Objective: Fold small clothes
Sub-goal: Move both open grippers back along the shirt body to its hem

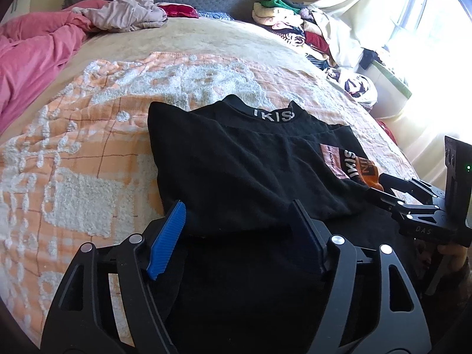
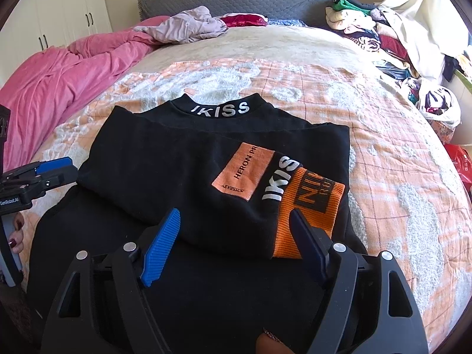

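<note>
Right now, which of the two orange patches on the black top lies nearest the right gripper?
The ribbed bright orange cuff, right beside the right gripper. The paler flat "HERON" patch sits farther up the black top.

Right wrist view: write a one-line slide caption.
Open right gripper poised over a partly folded black top with an orange cuff on the bed.
</note>
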Demonstrator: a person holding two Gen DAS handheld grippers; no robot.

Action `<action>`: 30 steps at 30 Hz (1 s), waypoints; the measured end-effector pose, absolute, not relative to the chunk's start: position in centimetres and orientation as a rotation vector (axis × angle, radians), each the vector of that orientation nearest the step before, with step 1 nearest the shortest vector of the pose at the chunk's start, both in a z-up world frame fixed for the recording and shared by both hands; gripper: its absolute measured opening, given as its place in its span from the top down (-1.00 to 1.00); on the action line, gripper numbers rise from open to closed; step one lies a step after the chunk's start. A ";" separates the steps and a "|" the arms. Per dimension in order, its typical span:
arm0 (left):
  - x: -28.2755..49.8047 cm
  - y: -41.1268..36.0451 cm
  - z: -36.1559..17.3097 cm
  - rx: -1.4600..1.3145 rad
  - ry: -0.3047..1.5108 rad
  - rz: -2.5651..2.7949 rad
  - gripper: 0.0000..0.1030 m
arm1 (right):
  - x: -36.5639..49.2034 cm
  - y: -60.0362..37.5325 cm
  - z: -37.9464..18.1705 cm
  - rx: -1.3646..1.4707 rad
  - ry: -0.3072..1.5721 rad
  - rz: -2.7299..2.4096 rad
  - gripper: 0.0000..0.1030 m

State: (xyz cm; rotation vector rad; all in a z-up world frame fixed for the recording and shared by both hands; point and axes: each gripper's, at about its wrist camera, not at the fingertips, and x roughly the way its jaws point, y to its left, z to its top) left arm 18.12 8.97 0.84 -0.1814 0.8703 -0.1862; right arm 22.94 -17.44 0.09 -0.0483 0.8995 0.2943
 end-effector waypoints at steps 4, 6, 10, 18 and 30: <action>17.8 9.2 1.7 -0.173 0.846 -0.171 -0.39 | 22.9 -17.7 0.5 -0.034 0.883 0.290 -0.73; 17.6 9.3 2.1 -0.172 0.834 -0.166 -0.46 | 22.8 -17.8 0.8 -0.028 0.877 0.291 -0.73; 17.2 9.4 2.7 -0.170 0.816 -0.157 -0.55 | 22.6 -18.0 1.3 -0.021 0.860 0.286 -0.74; 16.2 9.5 4.0 -0.177 0.778 -0.138 -0.81 | 22.0 -18.7 2.4 0.007 0.827 0.268 -0.76; 14.6 8.9 5.5 -0.182 0.738 -0.136 -0.81 | 20.6 -19.4 4.3 0.033 0.767 0.252 -0.84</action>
